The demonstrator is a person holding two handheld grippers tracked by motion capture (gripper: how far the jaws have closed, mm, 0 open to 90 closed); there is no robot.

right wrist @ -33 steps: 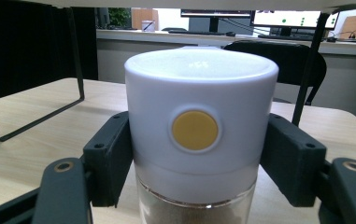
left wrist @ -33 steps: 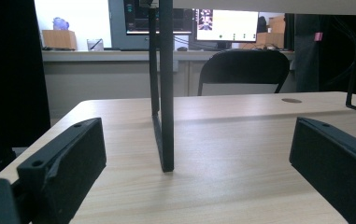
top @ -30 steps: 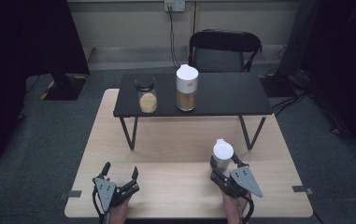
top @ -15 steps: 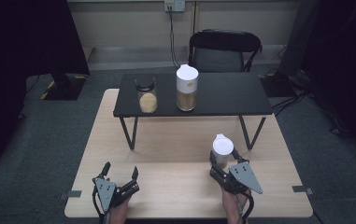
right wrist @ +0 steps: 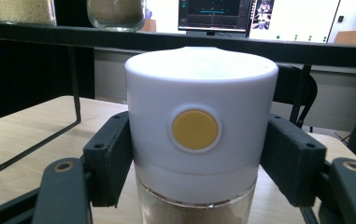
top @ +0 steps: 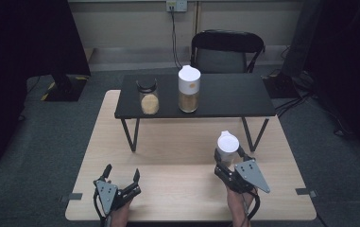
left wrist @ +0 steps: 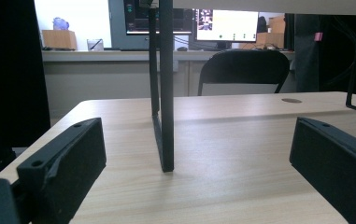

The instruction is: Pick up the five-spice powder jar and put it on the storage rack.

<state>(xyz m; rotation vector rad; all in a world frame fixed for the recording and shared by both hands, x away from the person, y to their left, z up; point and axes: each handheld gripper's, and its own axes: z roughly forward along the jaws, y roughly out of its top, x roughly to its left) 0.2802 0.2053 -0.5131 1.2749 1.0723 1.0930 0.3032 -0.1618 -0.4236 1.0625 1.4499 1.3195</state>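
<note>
**Lifting the jar toward the shelf beyond**

Gripping the white-lidded jar [top: 227,147] upright, the right gripper [top: 229,163] has its jaws clamped on either side of the lid, above the near right of the wooden table [top: 177,189]. The black shelf [top: 225,97] lies straight ahead and higher, its free space right of the tall jar [top: 188,90]. The left gripper [top: 121,177] rests open, well apart, holding nothing.

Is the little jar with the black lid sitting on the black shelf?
Yes, the black-lidded jar stands on the black shelf, beside the white-capped jar.
</note>
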